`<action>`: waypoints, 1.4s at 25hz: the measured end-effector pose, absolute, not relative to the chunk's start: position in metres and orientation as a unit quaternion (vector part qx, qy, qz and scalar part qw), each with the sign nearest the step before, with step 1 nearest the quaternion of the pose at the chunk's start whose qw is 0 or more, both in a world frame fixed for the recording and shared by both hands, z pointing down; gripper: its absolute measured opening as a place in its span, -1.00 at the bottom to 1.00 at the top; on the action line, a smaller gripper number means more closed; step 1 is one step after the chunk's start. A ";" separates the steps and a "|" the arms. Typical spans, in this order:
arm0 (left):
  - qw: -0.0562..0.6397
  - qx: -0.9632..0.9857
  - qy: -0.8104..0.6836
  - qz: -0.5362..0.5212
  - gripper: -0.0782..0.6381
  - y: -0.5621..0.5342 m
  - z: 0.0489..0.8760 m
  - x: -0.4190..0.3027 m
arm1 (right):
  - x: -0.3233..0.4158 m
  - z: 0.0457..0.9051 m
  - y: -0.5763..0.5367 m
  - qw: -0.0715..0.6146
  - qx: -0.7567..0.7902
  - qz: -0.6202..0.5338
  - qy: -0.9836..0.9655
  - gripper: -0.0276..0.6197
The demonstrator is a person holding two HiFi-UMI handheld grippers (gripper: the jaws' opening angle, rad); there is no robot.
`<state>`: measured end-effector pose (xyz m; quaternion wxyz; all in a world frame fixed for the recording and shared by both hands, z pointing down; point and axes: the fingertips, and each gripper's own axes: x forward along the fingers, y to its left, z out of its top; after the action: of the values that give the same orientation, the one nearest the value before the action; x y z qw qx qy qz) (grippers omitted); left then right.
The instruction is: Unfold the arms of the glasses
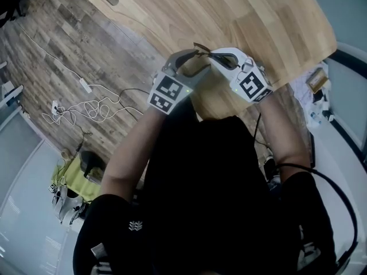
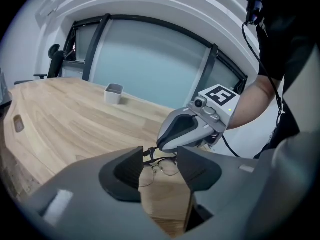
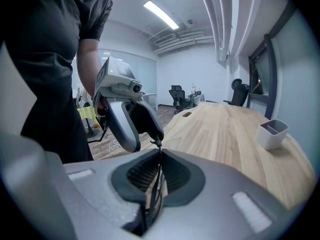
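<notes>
So the person has both grippers up close together over the bench [image 1: 269, 16], right by the edge nearest their body. The glasses [image 1: 207, 52] hang between the two grippers, off the wood or just above it, hard to say which from the head view.

The right gripper [image 3: 159, 166] is the one doing the holding. Its jaws are pinched nearly all the way together on the glasses frame, which runs edge-on as a thin dark line down between the pads. From the left gripper view the lenses [image 2: 165, 166] face that camera, and the right gripper comes in from above and clamps the frame at its top.

The left gripper [image 2: 160, 155] is a different story. Its jaws stand clearly apart with a gap of bare wood between them, and they grip nothing. The end of the frame at the hinge sits just beside the tip of its left jaw, but whether it touches isn't clear. In the right gripper view its tips sit right at the top of the glasses.

Further along the bench there's a small grey cup [image 3: 272, 133], well apart from all this. White cables [image 1: 86, 105] lie tangled on the wood floor past the bench edge.
</notes>
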<state>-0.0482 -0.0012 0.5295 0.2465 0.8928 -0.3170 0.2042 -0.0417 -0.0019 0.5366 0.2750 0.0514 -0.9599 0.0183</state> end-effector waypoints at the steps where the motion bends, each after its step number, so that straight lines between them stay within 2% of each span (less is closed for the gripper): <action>1: 0.247 0.894 -0.316 0.202 -0.16 -0.001 0.528 -0.047 | -0.040 0.536 -0.002 0.271 0.055 0.020 -0.961 -0.87; 5: 0.247 0.900 -0.303 0.193 -0.19 0.001 0.519 -0.041 | -0.037 0.533 -0.001 0.261 0.062 0.030 -0.963 -0.86; 14: 0.226 0.921 -0.257 0.187 -0.23 0.017 0.495 -0.014 | -0.021 0.530 0.017 0.277 0.076 0.023 -0.958 -0.54; 25: 0.196 0.940 -0.204 0.191 -0.23 0.045 0.473 0.030 | 0.047 0.546 0.027 0.322 0.190 0.055 -0.926 -0.51; 35: 0.171 0.951 -0.158 0.205 -0.23 0.065 0.462 0.074 | 0.078 0.553 0.044 0.349 0.243 0.076 -0.902 -0.51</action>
<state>0.0735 0.0653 0.4615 0.1712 0.9506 -0.1576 0.2053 0.0779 0.0438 0.5530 0.3487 0.2433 -0.9019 0.0759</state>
